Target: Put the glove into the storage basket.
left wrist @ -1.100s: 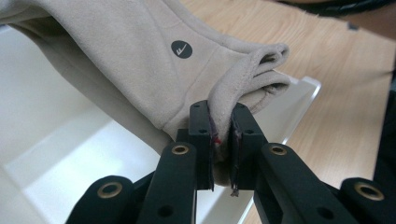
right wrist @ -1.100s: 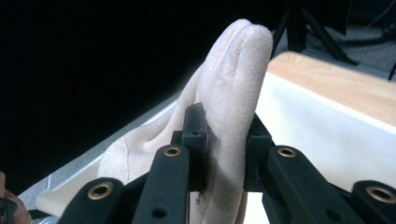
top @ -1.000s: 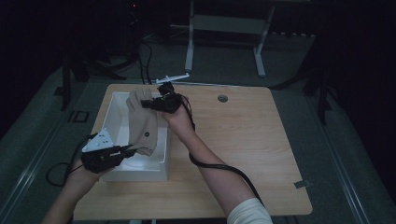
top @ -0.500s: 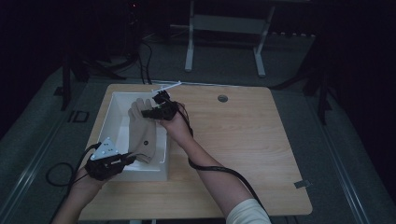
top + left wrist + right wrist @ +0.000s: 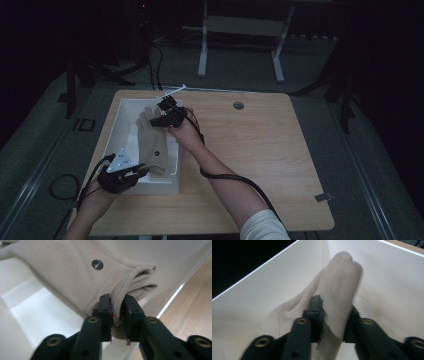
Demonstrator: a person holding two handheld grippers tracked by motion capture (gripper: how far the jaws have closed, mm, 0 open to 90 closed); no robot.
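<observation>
The cuff hem of a beige garment (image 5: 75, 272) is pinched between the left gripper (image 5: 117, 305) jaws; the ribbed edge is folded between the pads and bulges out below them. The jaws have just been opening slightly, but the cloth is seen pressed on both sides. A small round dark logo patch (image 5: 97, 264) is seen on the fabric just above the cuff.

A fold of the same garment (image 5: 337, 280) is clamped between the right gripper (image 5: 333, 308) jaws, with the cloth rising past the tips as a rounded, blurred hump. These jaws too have just been opening a little, with the fabric between them and both pads against it.

In the high view the garment (image 5: 152, 137) is stretched lengthwise inside a white bin (image 5: 116, 135), the left gripper (image 5: 142, 170) at the near end and the right gripper (image 5: 159, 112) at the far end. The cuff is held close to the bin's near right wall; the white floor is left bare to the garment's left. The bin is set at the left part of a wooden table (image 5: 270, 160), whose right half is free. A round grommet hole (image 5: 238, 105) is noted near the far edge.
</observation>
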